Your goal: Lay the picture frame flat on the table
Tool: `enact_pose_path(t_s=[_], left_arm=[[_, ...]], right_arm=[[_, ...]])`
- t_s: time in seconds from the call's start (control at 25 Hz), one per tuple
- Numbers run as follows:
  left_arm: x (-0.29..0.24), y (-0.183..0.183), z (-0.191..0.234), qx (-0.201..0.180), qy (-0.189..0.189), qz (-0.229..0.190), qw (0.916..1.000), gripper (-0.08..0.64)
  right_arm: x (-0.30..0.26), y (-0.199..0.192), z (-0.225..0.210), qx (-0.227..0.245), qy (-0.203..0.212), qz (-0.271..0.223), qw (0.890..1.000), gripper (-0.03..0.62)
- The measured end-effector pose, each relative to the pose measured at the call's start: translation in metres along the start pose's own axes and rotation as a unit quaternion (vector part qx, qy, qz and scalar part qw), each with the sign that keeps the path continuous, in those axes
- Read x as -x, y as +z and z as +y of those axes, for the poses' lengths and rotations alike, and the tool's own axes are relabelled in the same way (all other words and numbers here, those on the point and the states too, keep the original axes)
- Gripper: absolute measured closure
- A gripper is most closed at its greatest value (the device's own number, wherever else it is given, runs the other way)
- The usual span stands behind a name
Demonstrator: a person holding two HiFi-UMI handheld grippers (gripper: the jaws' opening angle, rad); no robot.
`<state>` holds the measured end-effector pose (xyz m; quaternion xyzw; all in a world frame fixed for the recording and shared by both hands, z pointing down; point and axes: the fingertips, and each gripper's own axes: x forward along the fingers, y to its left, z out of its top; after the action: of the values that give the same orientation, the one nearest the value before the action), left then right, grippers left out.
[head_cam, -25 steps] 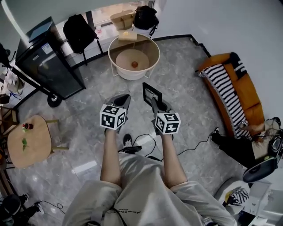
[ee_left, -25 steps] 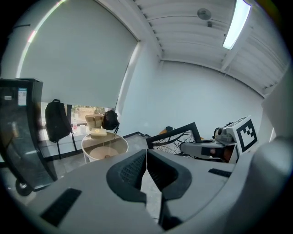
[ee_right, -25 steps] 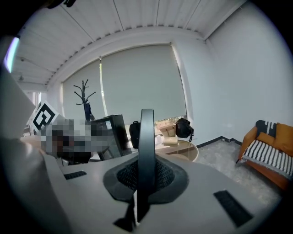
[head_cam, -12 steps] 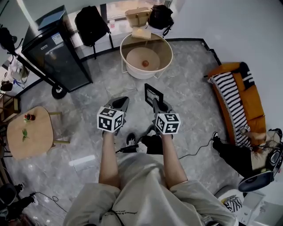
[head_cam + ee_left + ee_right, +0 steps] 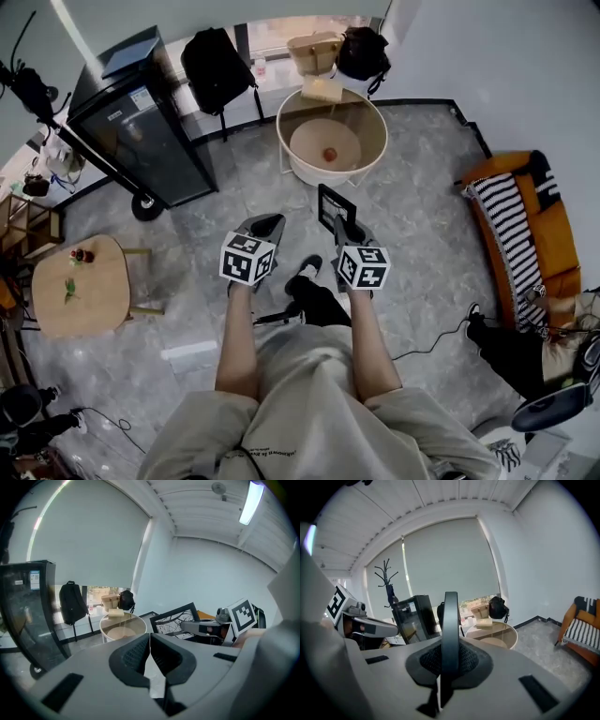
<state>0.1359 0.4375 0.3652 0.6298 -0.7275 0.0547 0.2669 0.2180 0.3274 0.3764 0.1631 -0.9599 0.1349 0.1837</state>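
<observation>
- The surface point(image 5: 375, 112), a round white one with a see-through top, is now seen closer to both tongs than it was a moment ago.
- A dark shoe point(image 5: 306, 270) is now seen just below the tongs, so a step toward the surface seems to have been taken.
- The picture frame point(image 5: 335, 207) is gripped the same way as before.
- It is thought that the carrying is nearly done. The frame is not yet over the surface, so the laying down has not been started.
- The right tongs point(image 5: 345, 228) are squeezed tight on the thin edge of the frame, which sticks up from between them.
- The left tongs point(image 5: 263, 227) are closed up with nothing in them. They are held just beside the right tongs, at the frame's left.
- The frame is thin and black. It is held standing up, not flat.
- Bare black tree branches on white are shown in its picture.
</observation>
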Motion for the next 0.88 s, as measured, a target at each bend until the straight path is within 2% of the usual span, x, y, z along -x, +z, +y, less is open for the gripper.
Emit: enact_pose_path(t_s=[0.16,0.28,0.56,0.72,0.88], left_arm=[[-0.034,0.029,0.014,-0.01,-0.009,-0.009,0.9999,0.537],[-0.062,0.056,0.026,-0.019,-0.011,-0.014,0.9997,0.537],[-0.118,0.108,0.047,-0.02,-0.014,-0.02,0.9995,0.537],[-0.141,0.118,0.068,-0.02,-0.01,0.006,0.9997,0.537],[-0.156,0.152,0.09,-0.019,0.004,0.0,0.9998,0.537]], right_arm=[[-0.029,0.021,-0.011,0.007,0.009,-0.017,1.0,0.551],[-0.05,0.033,-0.039,0.015,-0.004,-0.016,1.0,0.551],[-0.092,0.087,-0.118,-0.031,-0.033,-0.044,0.998,0.551],[-0.127,0.115,-0.14,-0.05,-0.033,-0.05,0.997,0.551],[-0.152,0.15,-0.151,-0.049,-0.024,-0.067,0.996,0.551]])
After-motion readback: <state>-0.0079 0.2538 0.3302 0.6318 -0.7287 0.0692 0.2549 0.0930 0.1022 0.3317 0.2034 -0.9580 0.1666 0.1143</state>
